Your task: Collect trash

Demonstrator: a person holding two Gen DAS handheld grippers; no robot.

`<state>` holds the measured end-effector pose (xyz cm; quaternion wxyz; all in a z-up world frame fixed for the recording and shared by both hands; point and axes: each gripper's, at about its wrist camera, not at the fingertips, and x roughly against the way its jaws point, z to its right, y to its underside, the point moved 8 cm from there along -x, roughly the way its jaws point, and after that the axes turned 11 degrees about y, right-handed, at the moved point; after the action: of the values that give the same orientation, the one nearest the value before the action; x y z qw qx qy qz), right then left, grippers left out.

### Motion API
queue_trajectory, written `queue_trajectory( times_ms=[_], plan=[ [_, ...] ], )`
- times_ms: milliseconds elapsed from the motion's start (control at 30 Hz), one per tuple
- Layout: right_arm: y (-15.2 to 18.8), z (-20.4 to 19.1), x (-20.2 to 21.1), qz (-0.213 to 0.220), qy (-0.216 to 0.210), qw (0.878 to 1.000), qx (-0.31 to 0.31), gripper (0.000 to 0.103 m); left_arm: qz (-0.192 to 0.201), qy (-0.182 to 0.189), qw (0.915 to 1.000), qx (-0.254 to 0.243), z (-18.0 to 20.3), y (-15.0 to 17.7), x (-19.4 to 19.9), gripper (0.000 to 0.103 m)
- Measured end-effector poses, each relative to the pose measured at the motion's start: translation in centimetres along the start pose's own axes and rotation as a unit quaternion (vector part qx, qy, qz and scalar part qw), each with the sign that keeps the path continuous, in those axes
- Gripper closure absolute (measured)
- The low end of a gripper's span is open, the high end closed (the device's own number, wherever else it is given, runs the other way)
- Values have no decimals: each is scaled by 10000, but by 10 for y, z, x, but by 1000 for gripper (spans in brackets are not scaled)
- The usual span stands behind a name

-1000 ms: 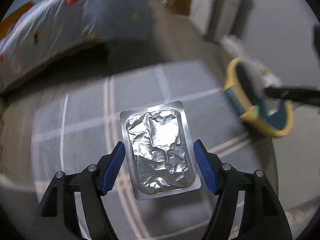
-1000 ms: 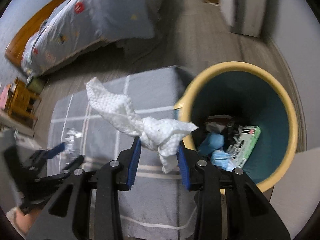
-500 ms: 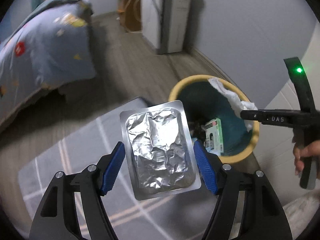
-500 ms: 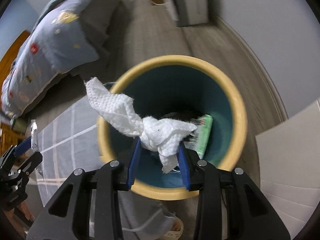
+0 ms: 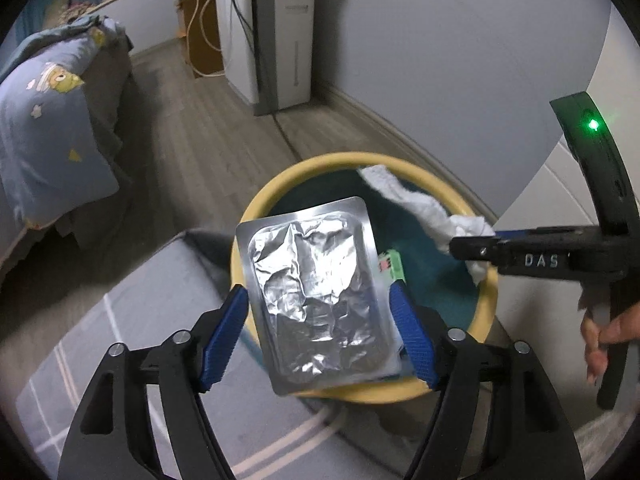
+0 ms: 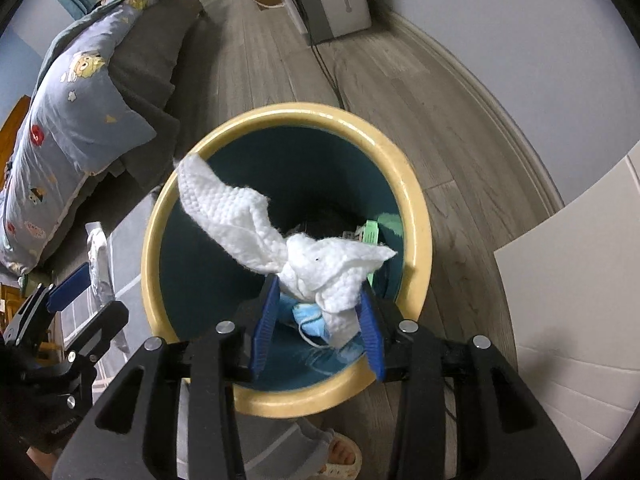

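A yellow-rimmed bin (image 5: pixel 320 160) with a teal inside stands on the wood floor. Inside it lie a green packet (image 6: pixel 370 234) and a blue mask (image 6: pixel 308 316). My left gripper (image 5: pixel 317 288) holds a silver foil blister pack (image 5: pixel 316 304) by its long edges over the bin's near rim. Its jaws are opening, with the pads still against the pack. My right gripper (image 6: pixel 318 284) hangs over the bin's (image 6: pixel 288 110) mouth with a white crumpled wipe (image 6: pixel 240 216) between its pads. Its jaws are also opening, and the wipe still touches both tips.
A bed with a blue patterned quilt (image 5: pixel 48 128) fills the left. A white appliance (image 5: pixel 280 32) stands by the far wall, its cable running toward the bin. A grey rug (image 5: pixel 140 320) lies left of the bin, a white panel (image 6: pixel 580 280) to its right. A sandalled foot (image 6: pixel 340 456) is below.
Both grippers have swung from over the rug to above the bin. The foil pack and wipe are in the same grips; the right jaws stand slightly wider.
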<state>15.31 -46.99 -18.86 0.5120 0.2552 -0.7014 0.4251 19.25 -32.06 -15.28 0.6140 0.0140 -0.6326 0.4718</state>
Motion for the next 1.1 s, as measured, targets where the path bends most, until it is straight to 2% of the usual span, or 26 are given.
queue_trajectory(
  times_ms=[100,267,400,500,633,833,933,1100],
  plan=[
    [-3,-1,0,73,-16,10000,-23,46,66,-13,10000,-52,2,-3,1,23],
    [-5,2,2,72,17,10000,-1,43,62,-83,9999,-74,1,1,10,21],
    [2,3,12,98,162,9997,168,32,190,-121,9997,126,-4,5,34,11],
    [11,1,28,191,274,9987,376,23,228,-221,9994,162,-2,5,52,7],
    [23,0,68,567,273,9968,489,6,354,-471,9982,125,6,8,80,6],
    [42,-1,114,953,168,9944,435,6,693,-588,9957,187,27,24,126,5],
    [54,-1,140,1264,252,9901,552,6,903,-490,9941,350,38,31,147,5],
    [66,2,174,1649,267,9847,507,6,1002,-648,9916,503,45,45,168,5]
  ],
)
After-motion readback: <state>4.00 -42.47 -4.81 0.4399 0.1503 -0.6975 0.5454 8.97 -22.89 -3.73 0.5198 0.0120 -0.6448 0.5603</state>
